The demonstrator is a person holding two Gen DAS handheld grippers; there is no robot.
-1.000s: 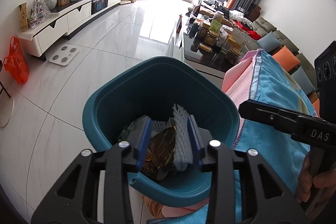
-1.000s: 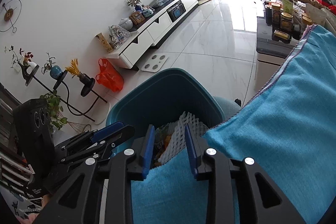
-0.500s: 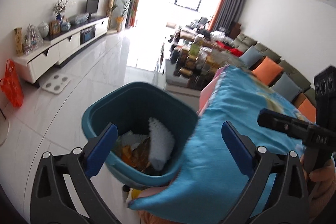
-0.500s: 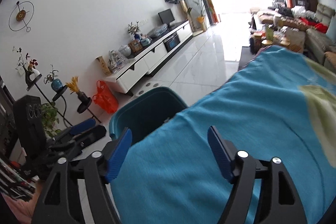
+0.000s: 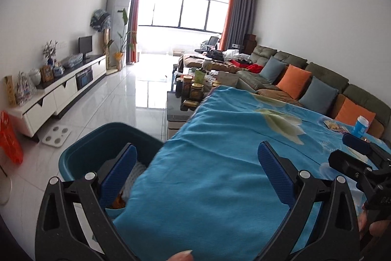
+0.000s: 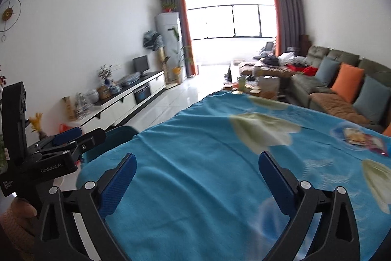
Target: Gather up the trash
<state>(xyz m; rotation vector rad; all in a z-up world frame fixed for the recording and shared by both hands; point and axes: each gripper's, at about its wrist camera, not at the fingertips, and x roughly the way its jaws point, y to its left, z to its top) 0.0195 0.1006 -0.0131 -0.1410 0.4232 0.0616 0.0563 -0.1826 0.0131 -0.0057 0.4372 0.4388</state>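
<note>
Nearest the left wrist camera, the left claw [image 5: 196, 169] is spread wide with nothing between its blue-padded fingers [image 5: 119, 169], held over the near edge of the surface [image 5: 220, 138], which is covered by a bright blue cloth printed with pale green leaf shapes. Just beyond and below the left finger sits the trash bin [image 5: 90, 151], a deep teal plastic tub with a rounded rim, standing on the white tiled floor right against the cloth's edge; the cloth hides part of its opening, and inside it a piece of white foam netting [image 5: 136, 169] and something orange-brown [image 5: 118, 201] can be made out behind the finger. The right claw [image 6: 195, 169] is likewise wide and empty, hovering above the blue cloth further in from the edge. Farther across the surface, towards its right end, lie a colourful snack wrapper [image 6: 359, 138] flat on the cloth and, near it in the left wrist view, a small blue and white cup [image 5: 360, 125] standing upright. Beyond the surface's far end a low table [image 5: 176, 111] carries a cluster of jars, a long green sofa [image 5: 293, 65] with orange and grey-blue cushions runs along the right wall, and a white TV cabinet [image 5: 61, 92] lines the left wall.
</note>
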